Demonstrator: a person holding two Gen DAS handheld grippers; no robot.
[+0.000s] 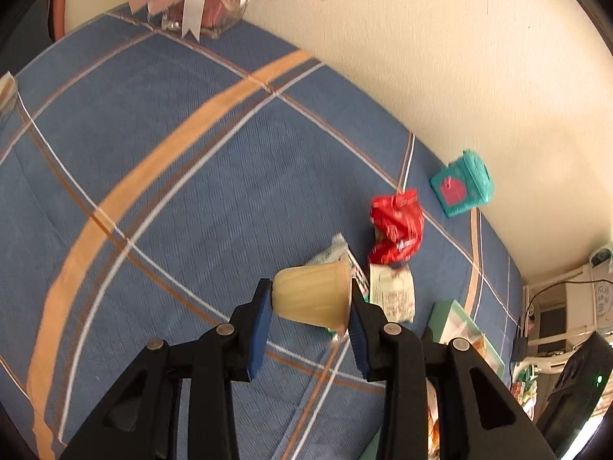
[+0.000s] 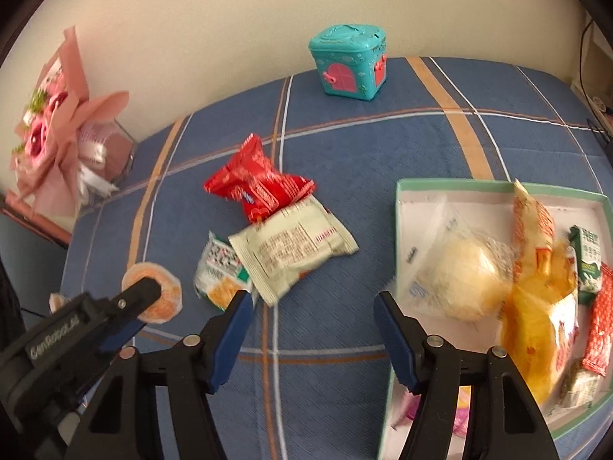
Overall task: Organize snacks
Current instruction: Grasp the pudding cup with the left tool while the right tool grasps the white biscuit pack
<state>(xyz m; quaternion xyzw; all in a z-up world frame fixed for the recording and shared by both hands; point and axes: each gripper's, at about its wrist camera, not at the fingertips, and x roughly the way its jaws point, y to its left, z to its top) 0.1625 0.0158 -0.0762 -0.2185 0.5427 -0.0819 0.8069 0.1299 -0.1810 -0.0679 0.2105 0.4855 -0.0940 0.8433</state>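
The left hand-held gripper [image 1: 311, 308] clamps a jelly cup [image 1: 312, 296] above the blue checked worktop [image 1: 191, 199]; the right hand-held gripper [image 2: 312, 314] hangs released. Next, I judge: carry it toward the box [image 2: 452, 191] at three o'clock.

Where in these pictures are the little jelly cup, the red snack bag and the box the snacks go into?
jelly cup [image 1: 312, 294]: left wrist view, on its ribbed side.
red snack bag [image 2: 257, 181]: right wrist view, middle of the wrapper.
box [image 2: 456, 186]: right wrist view, on its far green rim.

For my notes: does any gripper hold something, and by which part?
The left gripper holds a jelly cup end to end, base and lid. The right gripper holds nothing.
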